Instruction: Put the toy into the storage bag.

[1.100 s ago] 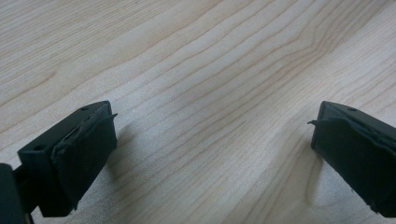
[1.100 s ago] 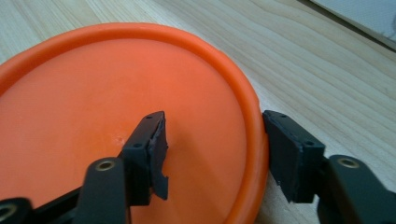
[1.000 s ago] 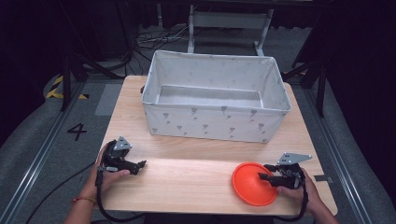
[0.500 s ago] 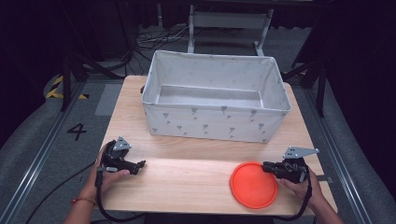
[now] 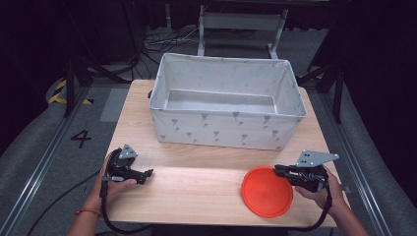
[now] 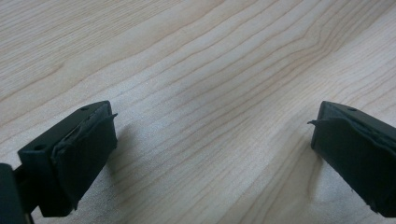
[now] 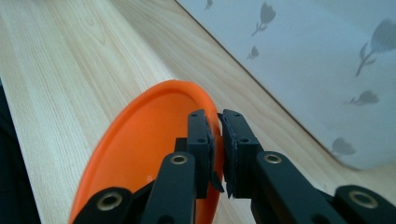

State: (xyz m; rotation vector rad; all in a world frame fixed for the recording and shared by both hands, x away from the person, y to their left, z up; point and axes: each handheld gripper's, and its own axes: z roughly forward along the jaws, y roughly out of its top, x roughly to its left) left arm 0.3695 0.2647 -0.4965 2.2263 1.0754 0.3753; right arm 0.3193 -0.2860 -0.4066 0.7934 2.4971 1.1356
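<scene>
Orange round plastic plate (image 5: 267,191) lies flat near the front right corner of the pale wood-grain bench (image 5: 196,189), its far right rim pinched between the nearly closed jaws of the right hand-held gripper (image 5: 278,169), whose jaw tips sit one on either side of the raised rim in the right gripper view (image 7: 217,126). The person's right hand (image 5: 324,189) wraps the tool from the bench's right edge, forearm entering from below, with a grey three-cornered plate (image 5: 315,158) on top of the gripper. Behind the plate, well apart from it, stands a large rectangular fabric bin (image 5: 226,130), white with small grey flower prints, open-topped and soft-walled, spanning most of the bench's far half; its printed wall (image 7: 327,70) runs beside the plate in the right gripper view. At the front left, the left hand-held gripper (image 5: 147,173) rests low on the bench in the person's left hand (image 5: 115,184), its black padded jaws spread wide over bare wood (image 6: 210,116). A black cable (image 5: 113,223) loops from it off the front edge.
</scene>
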